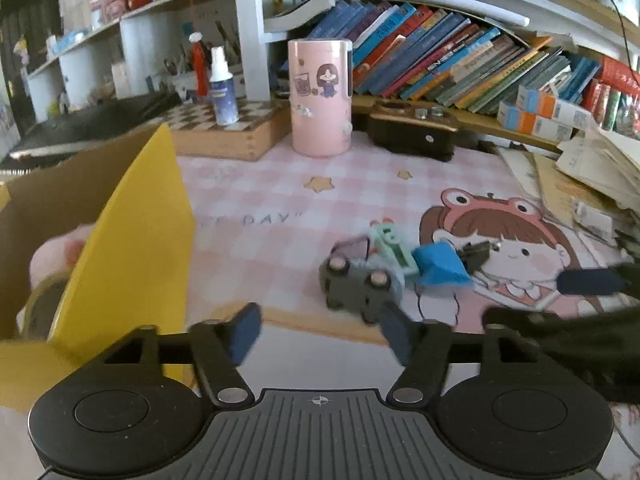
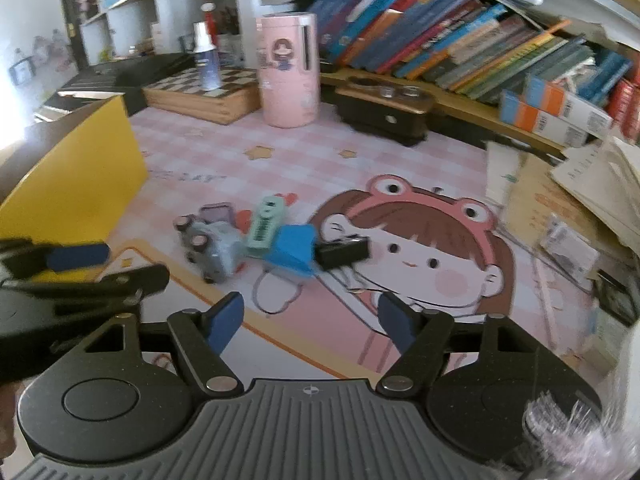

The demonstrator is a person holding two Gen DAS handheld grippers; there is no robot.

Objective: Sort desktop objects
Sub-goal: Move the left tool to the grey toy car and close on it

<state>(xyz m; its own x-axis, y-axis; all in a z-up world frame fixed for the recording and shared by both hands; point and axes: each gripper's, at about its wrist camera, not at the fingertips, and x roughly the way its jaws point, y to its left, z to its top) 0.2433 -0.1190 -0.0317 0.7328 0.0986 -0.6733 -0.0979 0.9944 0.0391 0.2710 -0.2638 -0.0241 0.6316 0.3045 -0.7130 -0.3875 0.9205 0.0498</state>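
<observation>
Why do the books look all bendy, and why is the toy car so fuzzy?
In both wrist views the wide lens curves the row of books and the shelf. In the left wrist view the toy car is smeared, like the yellow box up close. In the right wrist view the car is blurred too, and bright glare whitens the left edge.
</observation>
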